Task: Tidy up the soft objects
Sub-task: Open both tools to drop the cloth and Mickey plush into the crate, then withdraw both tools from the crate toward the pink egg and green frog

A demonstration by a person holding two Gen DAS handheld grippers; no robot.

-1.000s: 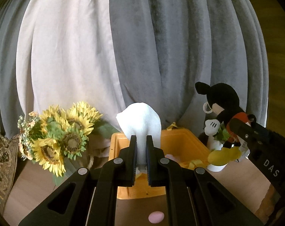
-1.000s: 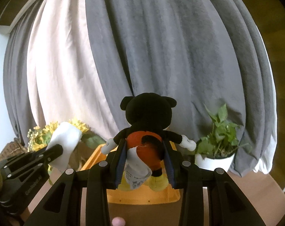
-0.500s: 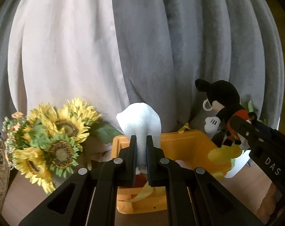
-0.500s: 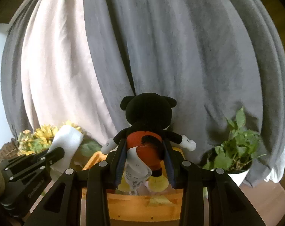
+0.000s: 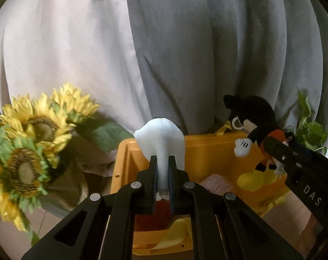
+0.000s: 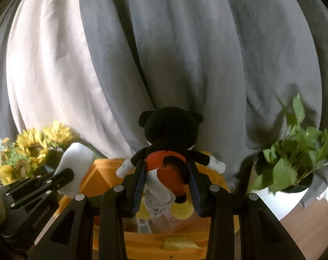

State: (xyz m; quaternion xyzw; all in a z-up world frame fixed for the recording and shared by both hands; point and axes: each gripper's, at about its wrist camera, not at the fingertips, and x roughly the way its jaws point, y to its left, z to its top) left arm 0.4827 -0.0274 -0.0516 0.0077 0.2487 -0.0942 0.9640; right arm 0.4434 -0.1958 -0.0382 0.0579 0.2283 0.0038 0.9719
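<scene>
Gripping a white cloth (image 5: 161, 138), the left gripper (image 5: 162, 173) has its jaws pressed nearly together on the cloth's narrow lower part, while the rounded upper part bulges above the fingertips. In the left wrist view the cloth hangs over the near left part of an orange bin (image 5: 207, 151), just inside its left wall. In the right wrist view the same cloth (image 6: 77, 162) shows at the left, beside the bin's (image 6: 103, 173) left rim.

The right gripper (image 6: 167, 184) clamps a mouse plush (image 6: 168, 134) by its red-shorted body, the jaws held apart by the plush's width and pressed on both sides. The plush is upright with its back to the right wrist camera, arms spread, a white tag hanging below, and yellow feet dangling over the bin's opening. From the left wrist camera the plush (image 5: 252, 117) sits over the bin's right side, the right gripper (image 5: 278, 151) reaching in from the right edge.

Inside the bin lie soft things in pink and yellow; their shapes are too blurred to tell. Sunflowers (image 5: 29, 134) stand left of the bin, a potted plant (image 6: 294, 162) in a white pot right of it, and grey and pale curtains (image 6: 164, 54) hang behind everything.
</scene>
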